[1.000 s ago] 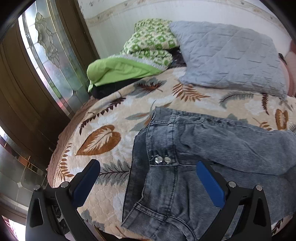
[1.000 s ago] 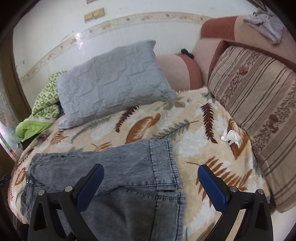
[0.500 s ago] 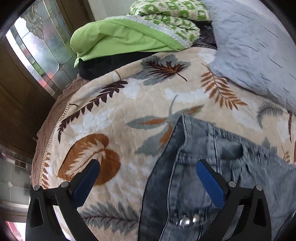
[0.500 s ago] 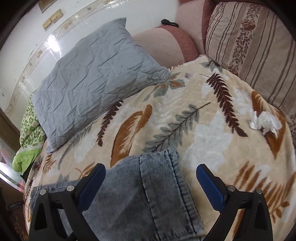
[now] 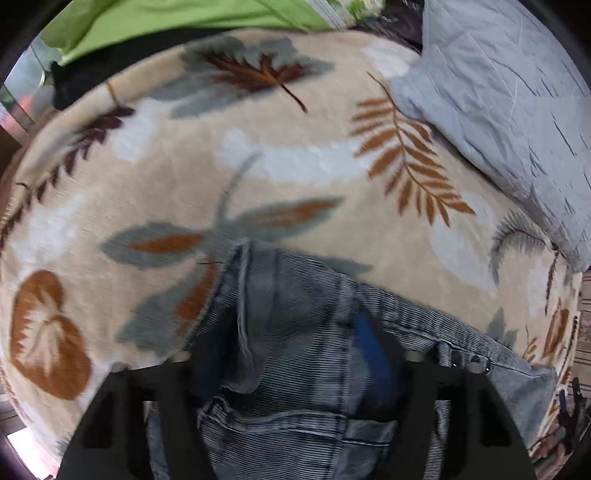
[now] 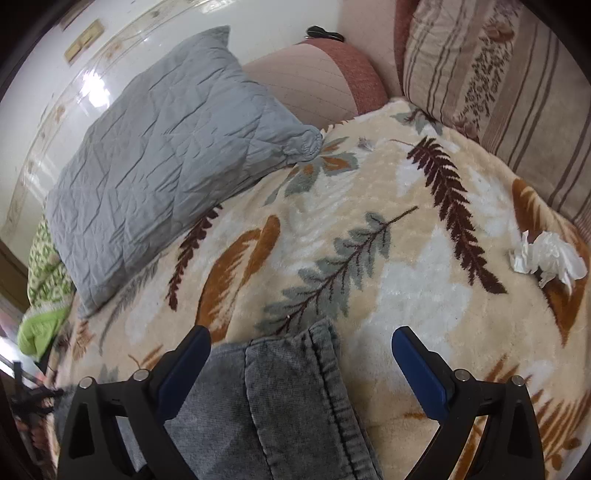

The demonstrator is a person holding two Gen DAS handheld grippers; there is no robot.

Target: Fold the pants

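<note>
Grey denim pants [image 5: 295, 314] lie on a leaf-patterned blanket [image 5: 258, 166]. In the left wrist view the waistband corner sits bunched between the fingers of my left gripper [image 5: 291, 354], whose jaws are closing around the denim; the picture is blurred, so a firm grip cannot be confirmed. In the right wrist view the hem end of a pant leg [image 6: 295, 387] lies between the wide-open fingers of my right gripper [image 6: 301, 343], low over the blanket [image 6: 369, 240].
A grey quilted pillow [image 6: 166, 147] lies at the back, also in the left wrist view [image 5: 517, 110]. Green bedding [image 5: 166, 18] is piled far left. A crumpled white tissue [image 6: 546, 258] lies right. Striped cushions [image 6: 498, 74] line the right side.
Both grippers have moved forward and down onto the pants. The left jaws have narrowed around the waistband corner. The right jaws stay open over the hem.
</note>
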